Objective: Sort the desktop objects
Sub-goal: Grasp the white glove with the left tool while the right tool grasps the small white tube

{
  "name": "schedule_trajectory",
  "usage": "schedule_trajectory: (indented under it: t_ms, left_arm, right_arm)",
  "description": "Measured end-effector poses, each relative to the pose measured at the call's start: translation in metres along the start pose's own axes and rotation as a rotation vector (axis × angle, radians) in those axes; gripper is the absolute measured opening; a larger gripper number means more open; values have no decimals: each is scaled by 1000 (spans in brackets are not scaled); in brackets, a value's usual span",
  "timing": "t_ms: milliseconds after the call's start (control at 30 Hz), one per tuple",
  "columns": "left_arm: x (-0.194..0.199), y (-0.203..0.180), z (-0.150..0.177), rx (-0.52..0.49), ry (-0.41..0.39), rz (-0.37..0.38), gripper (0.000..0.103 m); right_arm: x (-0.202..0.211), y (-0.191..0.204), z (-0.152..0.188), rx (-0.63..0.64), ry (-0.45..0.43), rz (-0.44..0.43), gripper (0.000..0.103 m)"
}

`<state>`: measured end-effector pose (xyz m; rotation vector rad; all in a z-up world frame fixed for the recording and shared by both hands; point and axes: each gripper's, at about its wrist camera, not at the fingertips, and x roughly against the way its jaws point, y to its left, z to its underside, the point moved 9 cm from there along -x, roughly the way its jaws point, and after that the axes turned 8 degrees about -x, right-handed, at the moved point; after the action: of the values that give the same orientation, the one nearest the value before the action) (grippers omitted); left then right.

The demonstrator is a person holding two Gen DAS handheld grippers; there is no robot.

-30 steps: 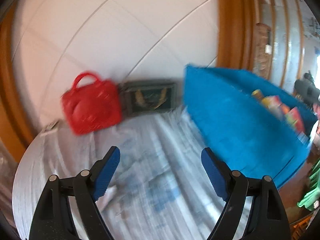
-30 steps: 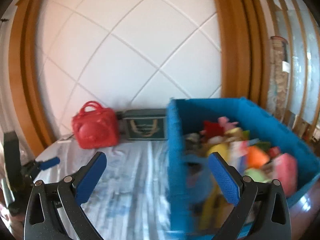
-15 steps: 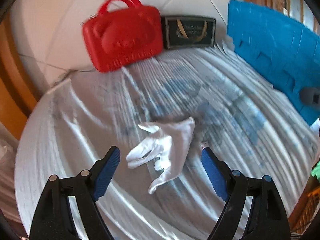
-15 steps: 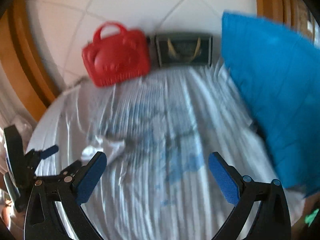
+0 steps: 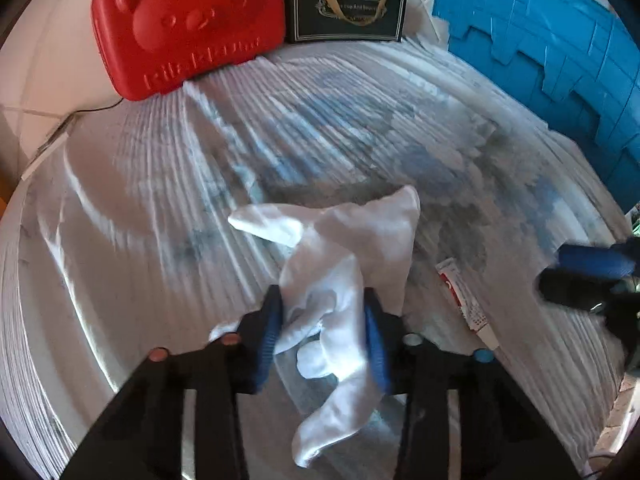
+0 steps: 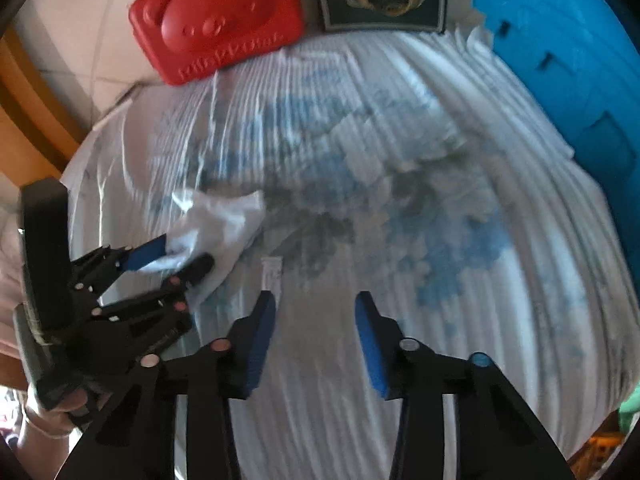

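A white glove lies crumpled on the round cloth-covered table. My left gripper is shut on the glove, its blue pads pressing the fabric from both sides. In the right wrist view the left gripper shows at the left with the glove in it. My right gripper is open and empty, just above the table. A small white and red tube lies right of the glove; it also shows in the right wrist view, just ahead of the right gripper's left finger.
A red plastic case and a dark gift bag stand at the back against the tiled wall. A blue storage bin stands at the right. The right gripper's fingertip shows at the left wrist view's right edge.
Both grippers have dropped toward the table. My left gripper has closed on the white glove. My right gripper has narrowed and moved close to the small tube.
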<state>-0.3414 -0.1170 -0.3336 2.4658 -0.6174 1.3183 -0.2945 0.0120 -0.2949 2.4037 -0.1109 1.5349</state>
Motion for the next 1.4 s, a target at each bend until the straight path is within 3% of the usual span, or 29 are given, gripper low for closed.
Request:
schedule_trajectory:
  t_ms: [100,633,733,1200,1400]
  left_arm:
    - [5,2,5,48,-5,9,17]
    - [23,14,17,122,-8,-56,16]
    - [25,13,16,122,-13,-66,16]
    - [40,12,14,135,-27,-96,16]
    - [66,11,-1,143,-78,-130,16]
  right_arm:
    - [-14,13,7,14,40,-15,38]
    - [-51,40,7,109,80,27,29]
    - [-52,39,5,123,76,52,15]
    - [-47,38,4,143,62,33,15]
    - [-6,49,-10,169,-33,-36,15]
